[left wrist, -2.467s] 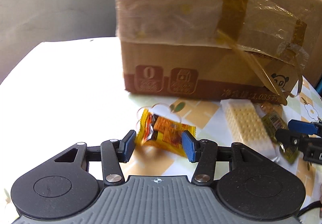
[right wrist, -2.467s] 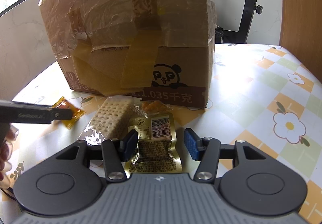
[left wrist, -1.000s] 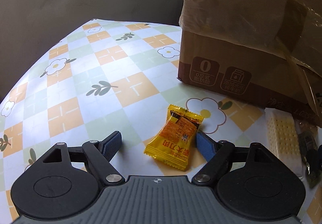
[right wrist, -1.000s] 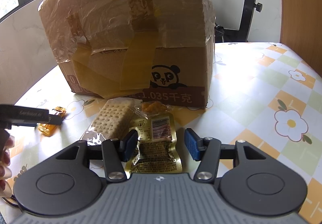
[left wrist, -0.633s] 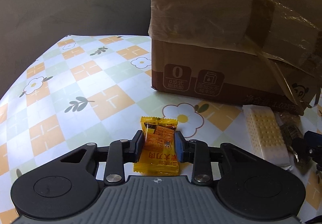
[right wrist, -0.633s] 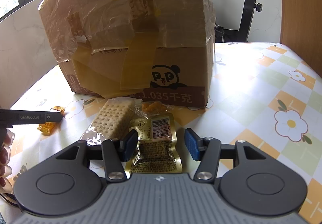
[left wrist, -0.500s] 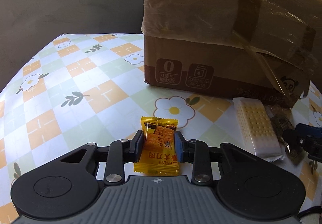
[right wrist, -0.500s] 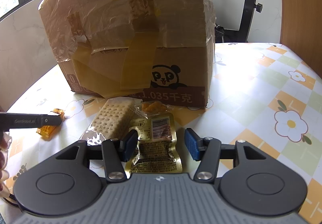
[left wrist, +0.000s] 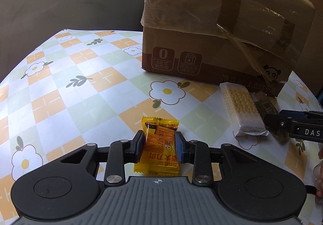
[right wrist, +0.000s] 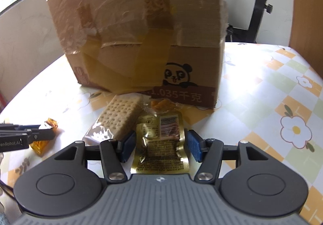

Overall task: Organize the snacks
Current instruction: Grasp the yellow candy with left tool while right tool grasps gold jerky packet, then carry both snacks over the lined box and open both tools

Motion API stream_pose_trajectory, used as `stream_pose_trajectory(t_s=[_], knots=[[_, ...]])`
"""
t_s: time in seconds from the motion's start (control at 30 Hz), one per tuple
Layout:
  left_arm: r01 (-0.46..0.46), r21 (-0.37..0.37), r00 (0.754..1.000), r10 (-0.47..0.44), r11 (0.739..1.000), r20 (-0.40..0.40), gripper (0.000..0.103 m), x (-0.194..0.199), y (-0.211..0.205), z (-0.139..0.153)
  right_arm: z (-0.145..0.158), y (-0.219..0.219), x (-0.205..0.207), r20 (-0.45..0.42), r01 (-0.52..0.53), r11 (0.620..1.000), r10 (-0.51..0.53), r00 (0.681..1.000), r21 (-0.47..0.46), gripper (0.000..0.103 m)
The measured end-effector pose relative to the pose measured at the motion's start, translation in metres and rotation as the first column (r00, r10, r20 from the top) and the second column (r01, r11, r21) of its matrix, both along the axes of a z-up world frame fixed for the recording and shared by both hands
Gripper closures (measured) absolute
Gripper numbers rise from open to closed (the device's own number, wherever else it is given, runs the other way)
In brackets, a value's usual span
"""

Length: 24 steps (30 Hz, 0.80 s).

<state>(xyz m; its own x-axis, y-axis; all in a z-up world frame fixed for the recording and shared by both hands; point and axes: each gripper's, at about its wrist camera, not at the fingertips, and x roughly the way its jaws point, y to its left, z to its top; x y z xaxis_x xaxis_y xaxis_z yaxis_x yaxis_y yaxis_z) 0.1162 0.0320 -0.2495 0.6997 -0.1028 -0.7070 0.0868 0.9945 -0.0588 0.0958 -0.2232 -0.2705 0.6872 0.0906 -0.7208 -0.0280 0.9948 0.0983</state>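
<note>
Yellow foil marks the small cracker packet (left wrist: 159, 147) clamped between the blue pads of the left gripper (left wrist: 159, 148), near the front of the checked flower-print bench (left wrist: 84, 95). To its far right a white perforated wafer bar (left wrist: 241, 110) lies before the taped brown cardboard box (left wrist: 214, 29).

In the right wrist view, the right gripper (right wrist: 160, 147) has just been opening; its pads stand apart on either side of a crinkled gold foil pouch (right wrist: 161, 142) lying flat on the bench, not pressing it. The wafer bar (right wrist: 119, 116) lies just left of the pouch, and a small clear bag of orange snacks (right wrist: 161, 104) lies beyond it against the box (right wrist: 141, 33).
</note>
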Motion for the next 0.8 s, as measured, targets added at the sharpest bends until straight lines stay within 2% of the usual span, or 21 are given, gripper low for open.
stream_pose_trajectory(t_s=[0.1,0.3,0.5,0.8], knots=[[-0.003,0.0,1.0,0.003,1.0,0.005,0.069,0.001,0.0,0.0,-0.002,0.008,0.001,-0.006,-0.025,0.999,0.025,1.0,-0.047,0.038],[0.0,-0.016,1.0,0.0,1.0,0.01,0.069,-0.003,0.003,0.001,-0.005,0.022,0.003,-0.022,-0.049,0.988,0.047,0.999,-0.146,0.039],[0.011,-0.044,1.0,-0.01,0.999,0.008,0.069,-0.009,0.004,0.003,-0.003,0.019,-0.002,-0.035,-0.048,0.989,0.044,0.998,-0.14,0.045],[0.028,-0.064,0.999,-0.025,0.998,0.047,0.069,-0.018,0.001,0.013,0.008,0.005,-0.021,-0.013,-0.009,0.997,0.008,1.0,-0.074,0.052]])
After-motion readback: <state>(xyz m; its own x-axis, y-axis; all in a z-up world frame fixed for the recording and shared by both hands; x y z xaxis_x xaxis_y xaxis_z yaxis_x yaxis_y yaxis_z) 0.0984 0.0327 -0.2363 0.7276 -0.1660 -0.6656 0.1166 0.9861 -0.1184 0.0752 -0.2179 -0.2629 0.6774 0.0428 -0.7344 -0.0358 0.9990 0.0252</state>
